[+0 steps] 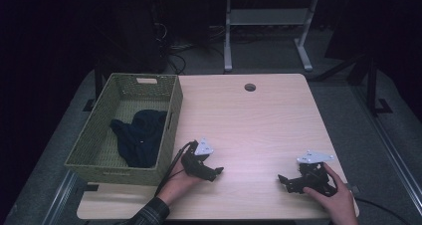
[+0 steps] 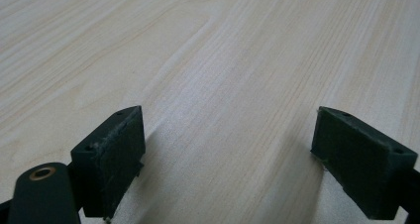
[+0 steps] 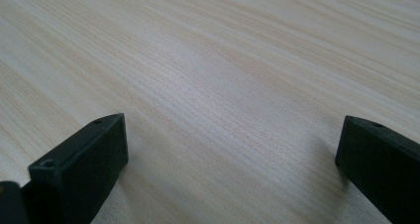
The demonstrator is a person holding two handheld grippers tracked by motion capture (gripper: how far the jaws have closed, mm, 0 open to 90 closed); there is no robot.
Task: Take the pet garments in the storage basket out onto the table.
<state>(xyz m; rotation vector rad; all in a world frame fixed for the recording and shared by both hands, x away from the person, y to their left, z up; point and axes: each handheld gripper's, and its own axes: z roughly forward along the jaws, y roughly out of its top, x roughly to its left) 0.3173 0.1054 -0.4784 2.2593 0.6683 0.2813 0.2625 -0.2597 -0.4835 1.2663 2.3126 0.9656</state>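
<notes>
Jaws apart; high view: basket [image 1: 94, 150]

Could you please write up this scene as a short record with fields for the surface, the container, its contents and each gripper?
surface: light wood table with a round hole near its far edge
container: green woven basket on the table's left side
contents: dark blue cloth, crumpled inside the basket
left gripper: open, nothing between its fingers, low over bare wood beside the basket
right gripper: open, nothing between its fingers, over bare wood near the table's right front
</notes>
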